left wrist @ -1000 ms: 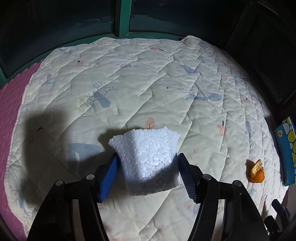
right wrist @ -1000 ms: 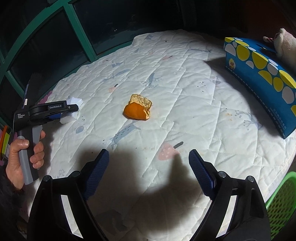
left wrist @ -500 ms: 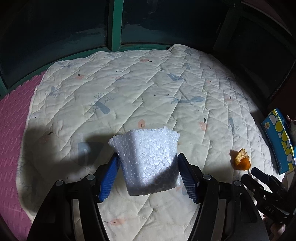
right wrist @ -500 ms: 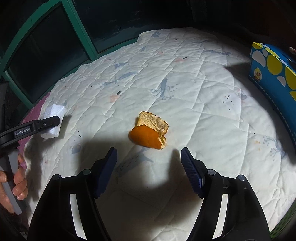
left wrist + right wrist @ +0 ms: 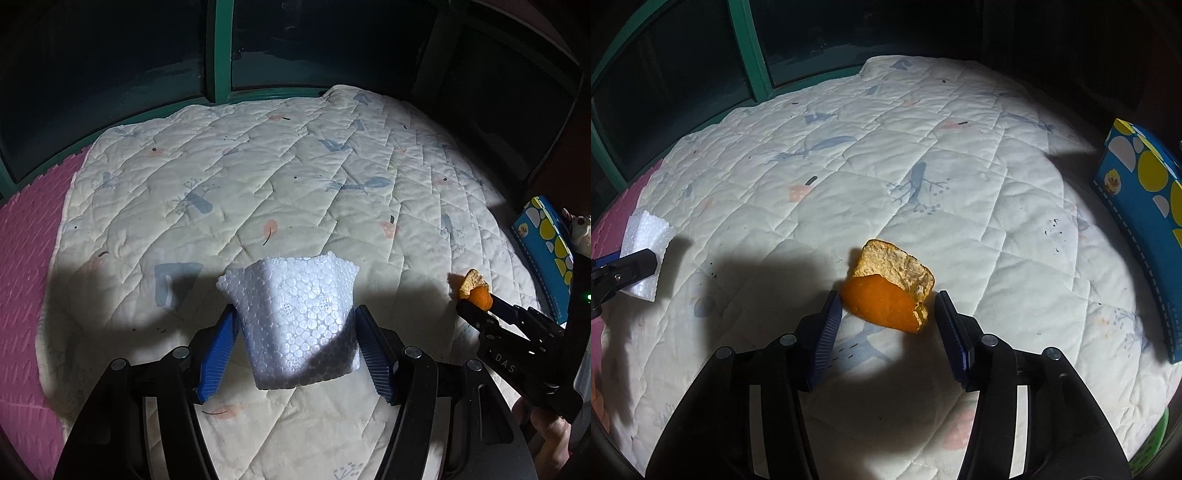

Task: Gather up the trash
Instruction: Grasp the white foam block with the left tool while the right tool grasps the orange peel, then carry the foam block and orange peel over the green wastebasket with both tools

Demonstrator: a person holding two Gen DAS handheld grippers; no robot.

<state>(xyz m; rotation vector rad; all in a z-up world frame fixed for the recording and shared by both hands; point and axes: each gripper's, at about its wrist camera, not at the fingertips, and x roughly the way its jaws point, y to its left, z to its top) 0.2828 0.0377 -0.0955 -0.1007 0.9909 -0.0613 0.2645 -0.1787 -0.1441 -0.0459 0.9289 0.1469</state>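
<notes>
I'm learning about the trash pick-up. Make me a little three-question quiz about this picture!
1. True or false: the left tongs hold a white foam piece.
2. What lies between the closing right tongs? A) a spoon B) an orange peel C) a sock
3. Fill in: the blue box with yellow dots stands at the ____ edge of the quilt in the right wrist view.

Key: 1 true. 2 B; the pads are close on both sides of the peel, but a small gap shows at the right pad. 3 right.
</notes>
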